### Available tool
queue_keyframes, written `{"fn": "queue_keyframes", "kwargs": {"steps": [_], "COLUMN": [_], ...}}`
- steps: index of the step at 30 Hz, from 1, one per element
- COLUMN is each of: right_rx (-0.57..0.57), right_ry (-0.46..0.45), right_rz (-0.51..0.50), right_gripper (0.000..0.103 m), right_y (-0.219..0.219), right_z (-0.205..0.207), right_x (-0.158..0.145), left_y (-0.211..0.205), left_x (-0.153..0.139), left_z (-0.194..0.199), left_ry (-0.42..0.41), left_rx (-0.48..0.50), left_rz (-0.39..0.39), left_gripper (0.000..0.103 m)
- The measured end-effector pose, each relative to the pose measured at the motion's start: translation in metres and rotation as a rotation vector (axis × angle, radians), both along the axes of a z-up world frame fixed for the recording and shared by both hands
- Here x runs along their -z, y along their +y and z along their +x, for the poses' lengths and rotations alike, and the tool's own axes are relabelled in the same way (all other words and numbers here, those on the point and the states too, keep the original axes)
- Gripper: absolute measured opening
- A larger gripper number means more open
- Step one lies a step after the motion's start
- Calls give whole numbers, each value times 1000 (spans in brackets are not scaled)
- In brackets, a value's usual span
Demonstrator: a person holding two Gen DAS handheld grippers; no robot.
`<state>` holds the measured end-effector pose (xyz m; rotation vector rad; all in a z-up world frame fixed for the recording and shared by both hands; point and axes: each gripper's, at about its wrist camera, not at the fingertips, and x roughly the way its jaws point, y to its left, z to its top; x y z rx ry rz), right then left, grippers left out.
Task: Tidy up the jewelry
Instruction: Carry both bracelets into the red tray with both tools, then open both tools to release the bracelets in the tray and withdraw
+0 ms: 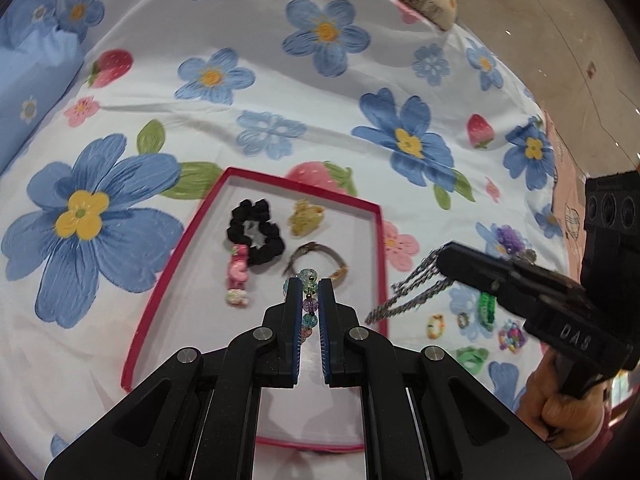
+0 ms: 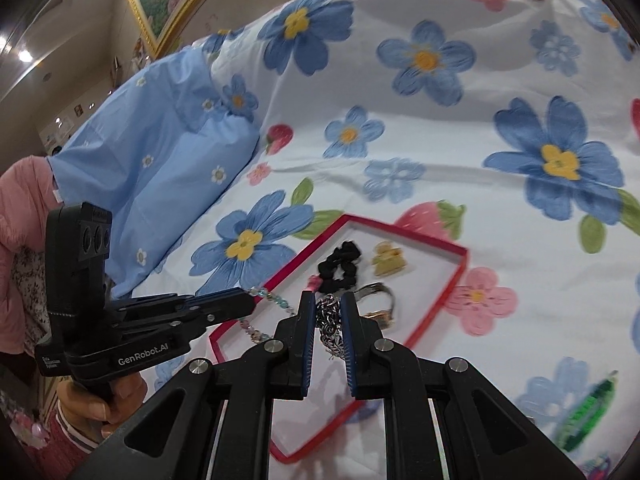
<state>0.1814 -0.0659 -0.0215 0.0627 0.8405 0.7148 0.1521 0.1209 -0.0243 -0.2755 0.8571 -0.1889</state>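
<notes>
1. Pinching a beaded bracelet [image 1: 309,305] between the closed fingers of the left hand-held gripper [image 1: 309,284], over the red-rimmed tray [image 1: 168,264] lying on the bed [image 1: 280,92]
2. Clamping a silver chain [image 2: 330,322] in the right hand-held gripper [image 2: 327,300], with loose lengths dangling below and ahead of the fingertips, just beside the tray's right rim
3. Judging the chain as light, limp and slippery: swinging freely, likely snagging or knotting, so best gripped at a bunched middle section and not at a single link
4. Judging the bracelet as light but lumpy, with round glassy beads likely rolling out of a weak pinch; holding across the string between two beads looking safer than squeezing one bead
5. Lying ahead of the left fingertips inside the tray: a black scrunchie [image 1: 256,232], a pink charm strip [image 1: 236,276], a yellow clip [image 1: 306,216] and a watch [image 1: 320,262]
6. Waiting on the bed right of the tray, under the right hand-held gripper: small rings and a green band [image 1: 489,308], all light and easily scattered on soft fabric
</notes>
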Motion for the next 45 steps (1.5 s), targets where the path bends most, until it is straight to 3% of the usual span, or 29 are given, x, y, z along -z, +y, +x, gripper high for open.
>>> {"fn": "queue_keyframes", "kwargs": {"steps": [11, 19, 29, 39, 41, 45], "right_rx": [-35, -50, -75, -82, -85, -80], "right_ry": [89, 157, 163, 172, 172, 182], "right_rz": [-62, -141, -212, -218, -215, -199], "right_gripper": [13, 12, 12, 14, 16, 18], "right_y": [33, 38, 47, 51, 51, 50], "right_z": [16, 21, 23, 24, 24, 24], "right_x": [52, 91, 103, 104, 104, 103], "left_y": [22, 30, 27, 28, 28, 30], "left_x": [44, 75, 92, 96, 96, 93], "left_z": [18, 27, 32, 33, 33, 32], "left_ry": [84, 164, 212, 233, 235, 229], "left_rx": [-49, -98, -104, -113, -115, -130], "left_rz": [-20, 15, 60, 66, 70, 72], "left_gripper": [6, 6, 7, 8, 11, 33]}}
